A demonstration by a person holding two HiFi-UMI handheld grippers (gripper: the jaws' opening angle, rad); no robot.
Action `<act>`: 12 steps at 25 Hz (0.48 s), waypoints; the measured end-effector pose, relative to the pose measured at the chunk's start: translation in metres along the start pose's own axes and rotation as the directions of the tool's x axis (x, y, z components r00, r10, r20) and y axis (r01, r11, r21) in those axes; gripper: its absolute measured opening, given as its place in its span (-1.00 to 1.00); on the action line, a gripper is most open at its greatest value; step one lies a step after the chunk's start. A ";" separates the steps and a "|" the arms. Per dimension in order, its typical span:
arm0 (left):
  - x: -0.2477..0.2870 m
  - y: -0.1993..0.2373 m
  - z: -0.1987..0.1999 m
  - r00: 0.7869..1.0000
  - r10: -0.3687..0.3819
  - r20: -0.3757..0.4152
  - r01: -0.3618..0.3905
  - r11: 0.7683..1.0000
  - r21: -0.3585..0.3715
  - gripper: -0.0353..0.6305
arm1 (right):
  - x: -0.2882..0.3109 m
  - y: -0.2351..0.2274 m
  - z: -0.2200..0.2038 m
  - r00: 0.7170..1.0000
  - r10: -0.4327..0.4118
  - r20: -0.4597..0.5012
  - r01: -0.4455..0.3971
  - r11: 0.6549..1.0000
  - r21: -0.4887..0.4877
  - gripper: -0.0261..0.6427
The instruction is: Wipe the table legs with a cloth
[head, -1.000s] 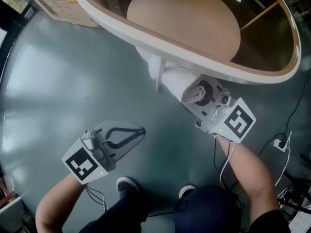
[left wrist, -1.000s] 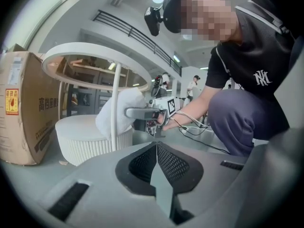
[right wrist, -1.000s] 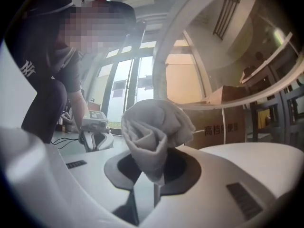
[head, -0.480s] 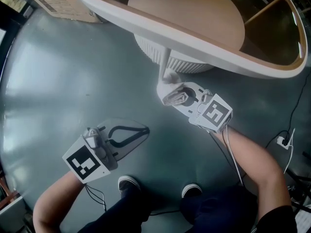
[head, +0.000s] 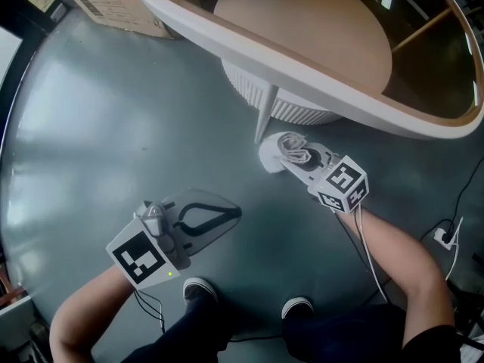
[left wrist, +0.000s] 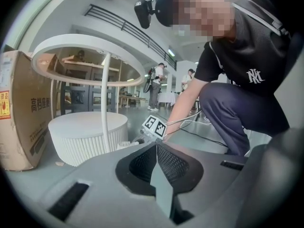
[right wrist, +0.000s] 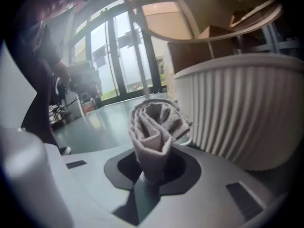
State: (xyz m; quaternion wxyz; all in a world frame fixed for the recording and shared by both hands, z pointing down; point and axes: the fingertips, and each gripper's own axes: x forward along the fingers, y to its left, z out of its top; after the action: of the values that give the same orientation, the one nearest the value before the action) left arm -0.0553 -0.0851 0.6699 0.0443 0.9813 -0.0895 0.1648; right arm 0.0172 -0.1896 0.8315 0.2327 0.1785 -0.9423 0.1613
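Grey cloth sat clamped between the right gripper's fingers, the table leg just beyond them; the left gripper's fingers met on nothing.

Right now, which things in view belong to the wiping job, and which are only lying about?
In the job: cloth, in the jaws of the right gripper; thin white table leg beside it.
Lying about: cardboard box; ribbed white drum; power plug; left gripper, jaws shut, empty.
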 end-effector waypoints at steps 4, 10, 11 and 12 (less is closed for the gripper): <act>-0.001 0.012 0.011 0.998 0.051 0.027 -0.052 0.998 0.037 -0.87 | -0.063 -0.016 0.112 0.953 -0.081 0.291 0.104 0.993 -0.064 -0.72; -0.013 0.035 0.026 0.983 0.167 0.076 -0.167 0.986 -0.004 -0.87 | -0.113 0.030 0.244 0.848 0.029 0.529 0.161 0.937 -0.311 -0.72; -0.016 0.038 0.028 0.981 0.175 0.079 -0.175 0.985 -0.004 -0.87 | -0.114 0.036 0.251 0.843 0.046 0.536 0.163 0.928 -0.336 -0.72; -0.018 0.039 0.030 0.981 0.178 0.077 -0.179 0.984 0.002 -0.87 | -0.113 0.041 0.254 0.841 0.059 0.537 0.162 0.921 -0.355 -0.72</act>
State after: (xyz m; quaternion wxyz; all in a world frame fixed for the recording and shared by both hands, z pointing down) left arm -0.0696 -0.1237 0.6377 0.0214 0.9750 -0.1780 0.1310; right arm -0.0027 -0.2221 0.5525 -0.0060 0.1928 -0.9770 -0.0908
